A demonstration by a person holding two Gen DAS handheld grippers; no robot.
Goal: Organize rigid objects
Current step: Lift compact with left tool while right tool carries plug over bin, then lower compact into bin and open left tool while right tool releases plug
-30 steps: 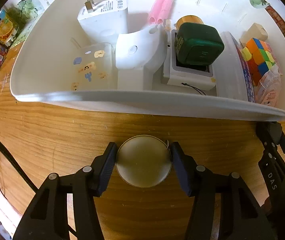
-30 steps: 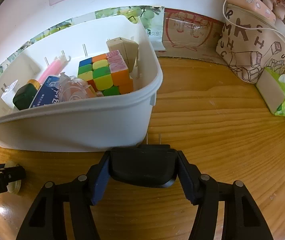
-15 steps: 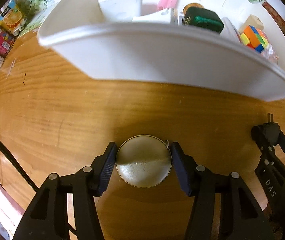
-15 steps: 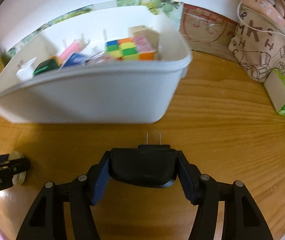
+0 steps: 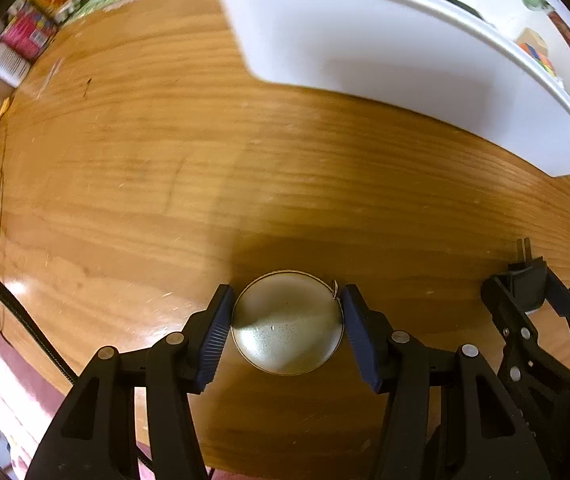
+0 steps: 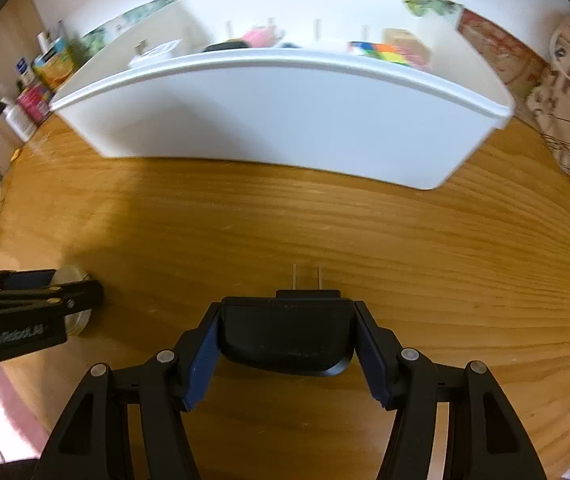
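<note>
White bin [image 6: 285,120] lies ahead of both jaws, the left gripper [image 5: 285,320] pinching a round tin [image 5: 287,322], the right gripper [image 6: 287,344] a black plug [image 6: 285,332].

Glossy wooden table [image 5: 133,184]; smooth white plastic bin [image 6: 285,120].

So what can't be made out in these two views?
- White bin contents: in both views its near wall hides most of them; the items showing over the rim are blurred.
- Round disc in the left hand-held gripper: identity unclear.
- Black plug adapter: underside hidden, no label visible.
</note>
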